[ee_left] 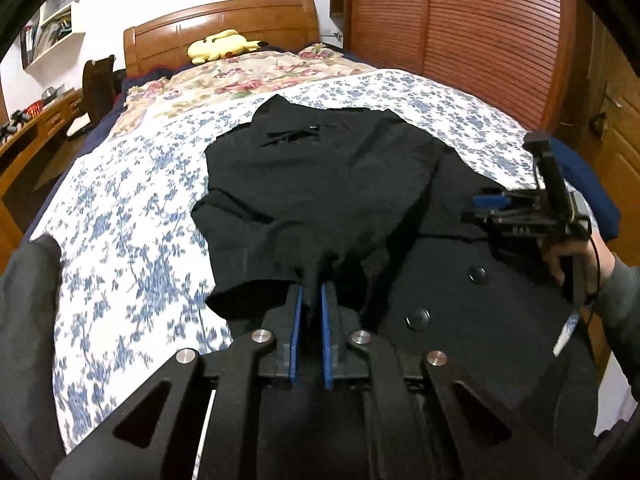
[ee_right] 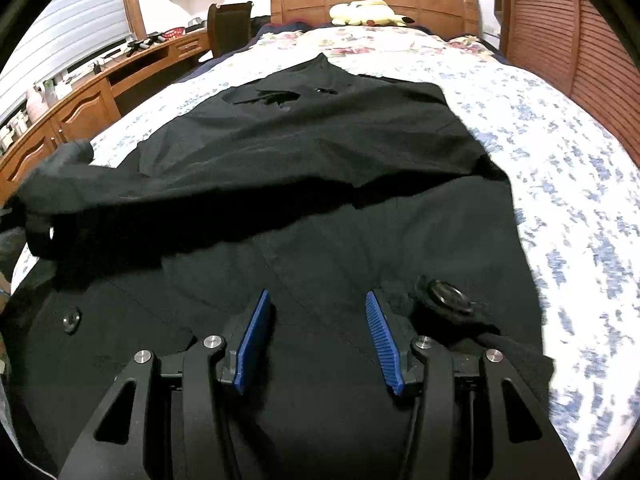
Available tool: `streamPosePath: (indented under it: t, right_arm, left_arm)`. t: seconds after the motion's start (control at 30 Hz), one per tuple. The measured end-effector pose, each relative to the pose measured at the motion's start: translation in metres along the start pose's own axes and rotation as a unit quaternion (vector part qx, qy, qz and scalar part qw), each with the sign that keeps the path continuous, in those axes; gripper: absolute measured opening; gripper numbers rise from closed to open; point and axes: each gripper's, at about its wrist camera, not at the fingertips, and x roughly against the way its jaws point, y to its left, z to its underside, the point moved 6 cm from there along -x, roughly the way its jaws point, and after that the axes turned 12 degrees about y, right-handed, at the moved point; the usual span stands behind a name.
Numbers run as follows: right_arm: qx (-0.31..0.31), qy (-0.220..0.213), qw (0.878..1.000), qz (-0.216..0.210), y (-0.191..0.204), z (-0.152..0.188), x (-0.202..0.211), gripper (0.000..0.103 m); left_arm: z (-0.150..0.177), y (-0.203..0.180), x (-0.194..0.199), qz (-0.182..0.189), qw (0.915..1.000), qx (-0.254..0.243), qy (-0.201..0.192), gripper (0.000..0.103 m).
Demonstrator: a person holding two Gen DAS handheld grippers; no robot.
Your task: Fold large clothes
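A large black coat (ee_left: 332,172) with round black buttons (ee_left: 478,275) lies spread on the bed, collar towards the headboard. My left gripper (ee_left: 312,292) is shut on a bunched fold of the coat's fabric and holds it lifted a little above the coat. My right gripper (ee_right: 316,300) is open and empty, low over the coat (ee_right: 304,168) near a button (ee_right: 448,294). It also shows in the left wrist view (ee_left: 486,204), held by a hand over the coat's right edge. A sleeve (ee_right: 60,196) stretches left.
The bed has a blue-flowered white sheet (ee_left: 132,232) and a rose-patterned quilt (ee_left: 248,76) at the head. A yellow plush toy (ee_left: 220,46) lies by the wooden headboard. A wooden desk (ee_right: 92,96) and chair stand left; a louvred wardrobe (ee_left: 460,32) stands right.
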Motion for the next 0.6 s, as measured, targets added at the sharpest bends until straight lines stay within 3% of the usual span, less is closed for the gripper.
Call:
streamPosePath:
  t: [0.17,0.33,0.4,0.6]
  right_arm:
    - [0.023,-0.045,0.999,-0.006,0.024,-0.024,0.034,0.052]
    - [0.058,-0.043,0.996,-0.044,0.074,-0.056,0.025,0.052]
    - [0.076,-0.038,0.995,-0.054,0.097,-0.066,0.013,0.052]
    - [0.118,0.001,0.988,-0.096,0.156,-0.076,-0.025,0.052]
  left_arm:
    - [0.018,0.007,0.003,0.001,1.0,0.003,-0.001,0.008]
    - [0.035,0.019,0.008,-0.005,0.9999,0.01,-0.003,0.009]
    - [0.041,0.026,0.008,-0.011,0.9998,0.016,0.0,0.021]
    - [0.064,0.049,0.0,-0.013,0.9988,0.043,0.021,0.032]
